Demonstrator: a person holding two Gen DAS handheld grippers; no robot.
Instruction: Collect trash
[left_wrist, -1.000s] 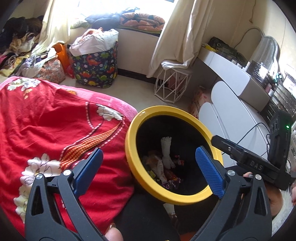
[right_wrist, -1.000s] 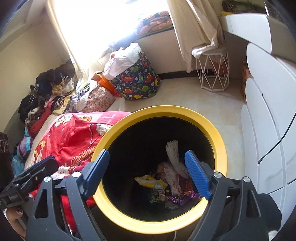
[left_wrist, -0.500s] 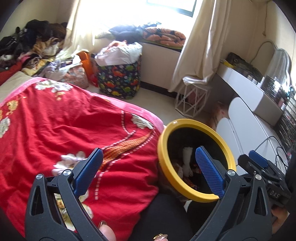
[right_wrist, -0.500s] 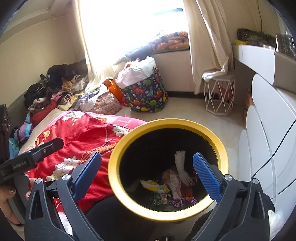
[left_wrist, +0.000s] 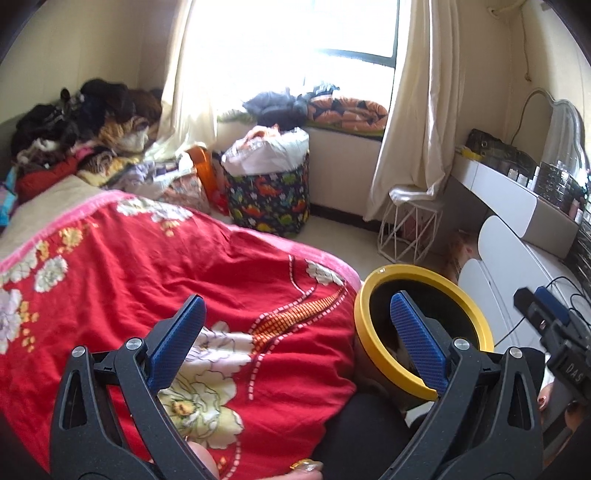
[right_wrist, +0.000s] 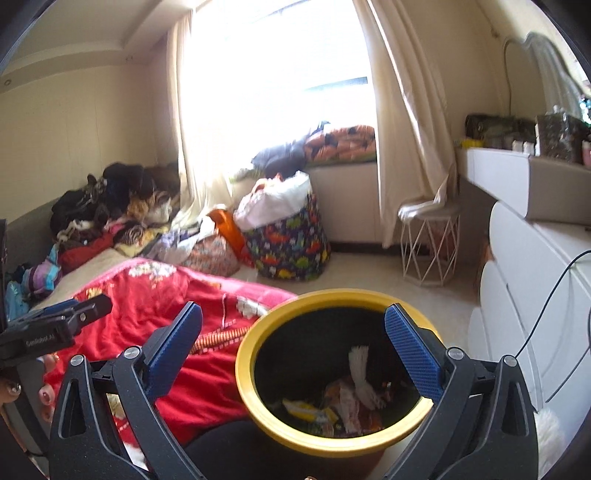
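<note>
A black bin with a yellow rim (right_wrist: 258, 398) stands beside the bed; the left wrist view has the bin (left_wrist: 476, 321) at lower right. Inside it lie wrappers and a white crumpled piece of trash (right_wrist: 360, 373). My right gripper (right_wrist: 293, 328) hangs open just above the bin's near side, nothing between its blue pads. My left gripper (left_wrist: 295, 314) is open too, over the red floral blanket (left_wrist: 147, 266) with its right pad in front of the bin. Each gripper shows at the edge of the other's view.
A dinosaur-print laundry basket (left_wrist: 267, 199) stuffed with white cloth stands by the window. Clothes are piled (left_wrist: 85, 125) at the bed's far end. A white wire stool (right_wrist: 430, 247) and a white dresser (right_wrist: 535, 266) with cables line the right side.
Both grippers have lifted and tilted up, so the bin has slid lower in both views and the window and room now fill more of them. The right gripper's jaws spread a little wider.
</note>
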